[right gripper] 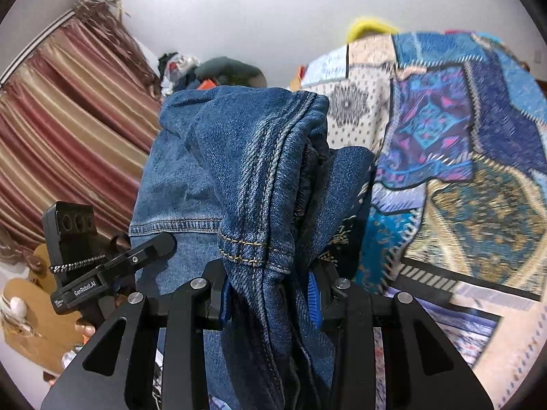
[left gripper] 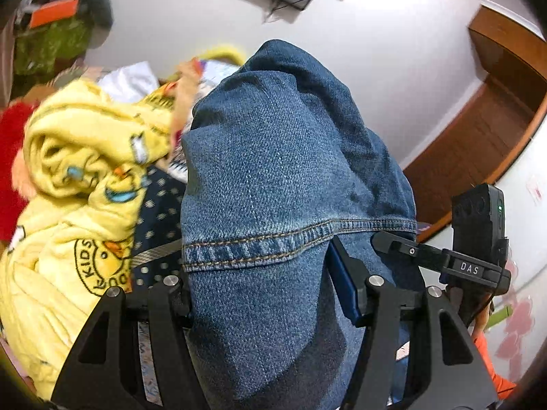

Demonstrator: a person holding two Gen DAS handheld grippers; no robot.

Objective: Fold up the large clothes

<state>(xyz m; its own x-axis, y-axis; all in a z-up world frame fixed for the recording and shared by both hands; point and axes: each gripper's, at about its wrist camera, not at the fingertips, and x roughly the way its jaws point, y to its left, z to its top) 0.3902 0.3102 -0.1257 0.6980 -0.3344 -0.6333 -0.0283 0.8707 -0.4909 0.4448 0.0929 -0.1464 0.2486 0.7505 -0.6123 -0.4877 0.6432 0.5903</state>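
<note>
A pair of blue denim jeans (left gripper: 273,157) fills the middle of the left wrist view. My left gripper (left gripper: 266,294) is shut on a stitched hem of the jeans and holds the cloth up, bunched over the fingers. The jeans (right gripper: 232,171) also fill the right wrist view. My right gripper (right gripper: 270,290) is shut on a thick bunch of their seamed edge, with cloth hanging over and below the jaws. The fingertips of both grippers are hidden by denim.
A heap of clothes lies at left: a yellow printed garment (left gripper: 78,177), a navy dotted piece (left gripper: 157,212) and something red (left gripper: 10,157). A patterned blue patchwork cloth (right gripper: 461,143) hangs at right. A striped curtain (right gripper: 68,130) and a wooden door (left gripper: 478,130) border the room.
</note>
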